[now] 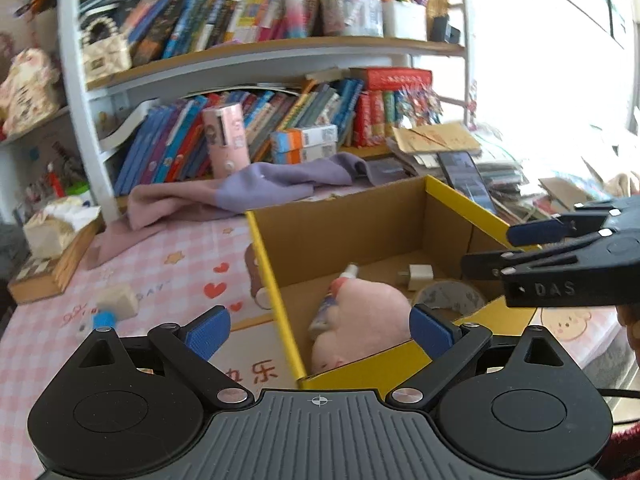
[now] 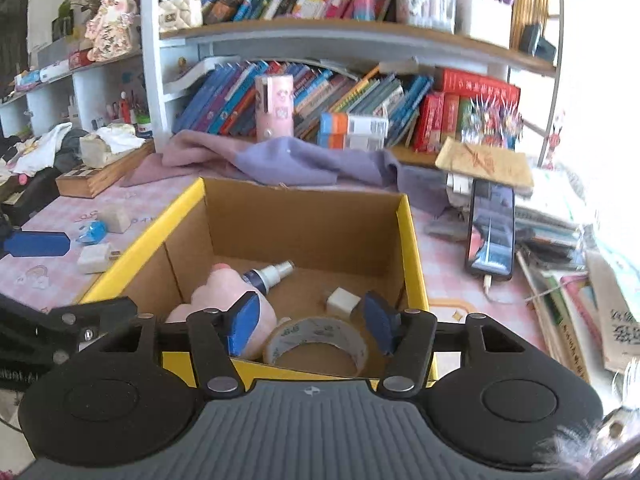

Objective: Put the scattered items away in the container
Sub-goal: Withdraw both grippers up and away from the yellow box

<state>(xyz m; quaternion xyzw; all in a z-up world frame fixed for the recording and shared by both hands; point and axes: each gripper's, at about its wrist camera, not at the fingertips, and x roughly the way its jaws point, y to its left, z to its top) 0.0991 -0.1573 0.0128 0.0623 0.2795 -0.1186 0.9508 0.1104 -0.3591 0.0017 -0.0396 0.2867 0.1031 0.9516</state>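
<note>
Both tools open | left tool (image 1: 320,332) over box (image 1: 264,256) corner | right tool (image 2: 312,322) over near rim

Home study corner, likely child's room: white bookshelf (image 2: 312,36) crammed with colourful books (image 2: 224,100), desk (image 1: 168,276) under pink heart-print cloth, quilted handbag (image 2: 180,8), phone (image 2: 491,232) charging.

Yellow-edged cardboard box (image 2: 408,240) with pink plush (image 2: 224,300), spray bottle (image 2: 268,274), tape roll (image 2: 316,344) inside.
</note>
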